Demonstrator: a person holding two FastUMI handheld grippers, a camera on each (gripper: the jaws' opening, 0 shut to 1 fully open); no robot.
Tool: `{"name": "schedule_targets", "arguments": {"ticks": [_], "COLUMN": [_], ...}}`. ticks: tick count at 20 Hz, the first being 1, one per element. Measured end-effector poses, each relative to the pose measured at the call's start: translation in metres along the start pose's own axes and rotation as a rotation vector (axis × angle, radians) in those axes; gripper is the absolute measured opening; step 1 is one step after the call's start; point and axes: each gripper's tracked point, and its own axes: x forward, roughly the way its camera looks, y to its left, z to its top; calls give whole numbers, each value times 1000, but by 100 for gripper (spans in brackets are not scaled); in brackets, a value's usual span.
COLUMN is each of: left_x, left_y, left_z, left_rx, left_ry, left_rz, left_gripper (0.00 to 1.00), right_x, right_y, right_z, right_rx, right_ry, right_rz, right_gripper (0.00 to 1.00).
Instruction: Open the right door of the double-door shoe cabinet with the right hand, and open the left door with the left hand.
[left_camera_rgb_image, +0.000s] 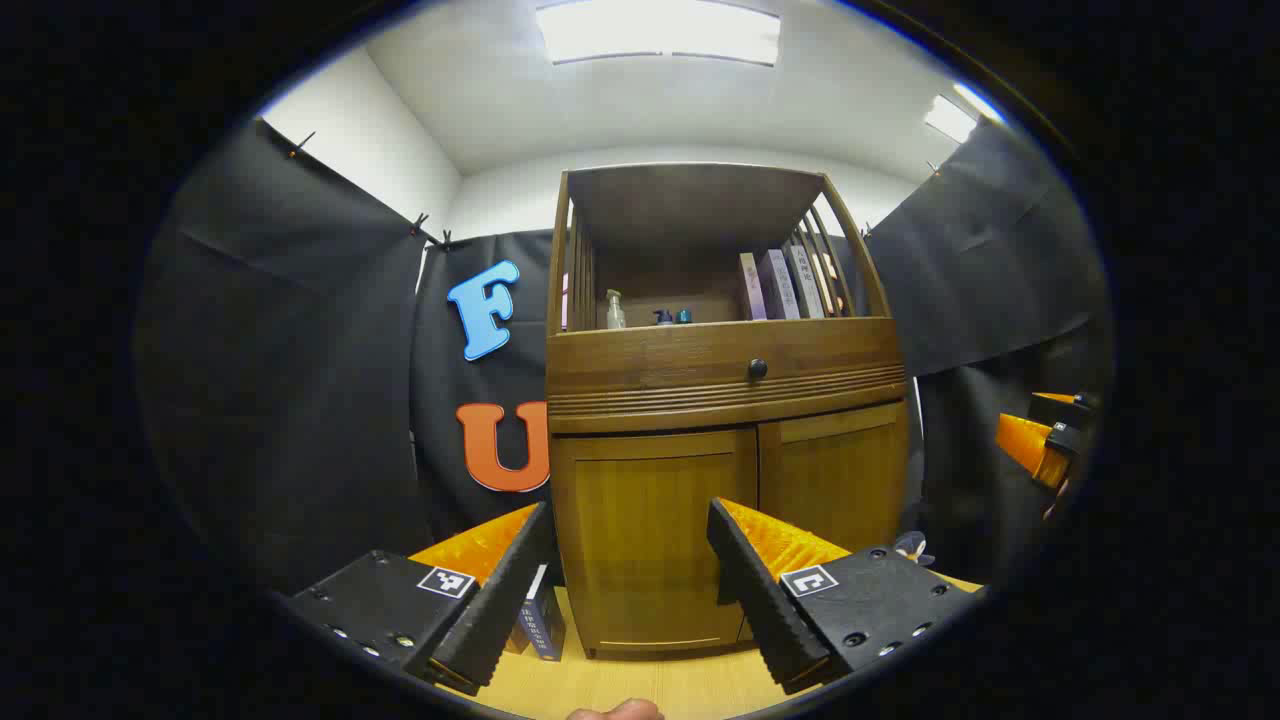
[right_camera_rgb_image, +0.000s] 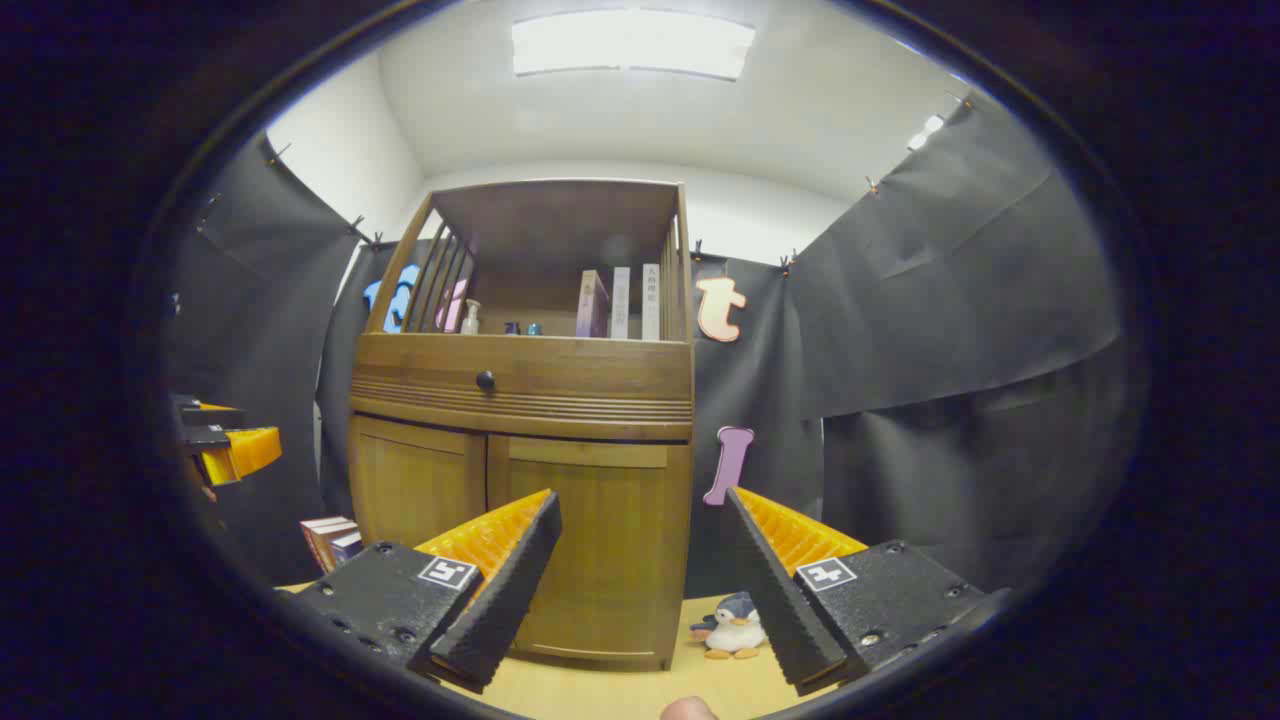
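Since both doors are shut w/ no handles visible, R gripper, jaws wide & empty, should hook R door's inner edge at the centre seam, L gripper, also wide & empty, taking L door likewise.

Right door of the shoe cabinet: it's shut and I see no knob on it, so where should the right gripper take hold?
Probably the right door by its inner vertical edge at the centre seam, coming straight on from the front. It sits flush and bare; the only knob is on the drawer above. The right gripper is open.
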Motion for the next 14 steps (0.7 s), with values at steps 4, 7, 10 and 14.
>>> {"name": "schedule_targets", "arguments": {"ticks": [4,7,10,14], "left_x": [4,8,8,6], "left_y": [3,1,2,5], "left_z": [-3,-6,-6,-5], "left_rx": [-32,-31,-37,-30], "left_ry": [-12,-5,-6,-8], "left_rz": [-15,-12,7,40], "left_gripper": [95,95,100,100], "right_x": [-2,3,9,22], "right_y": [21,21,22,22], "right_z": [-3,-4,-7,-12], "right_rx": [-6,-6,13,39], "right_ry": [9,12,16,29], "right_rz": [16,26,51,78], "right_gripper": [100,100,100,100]}}
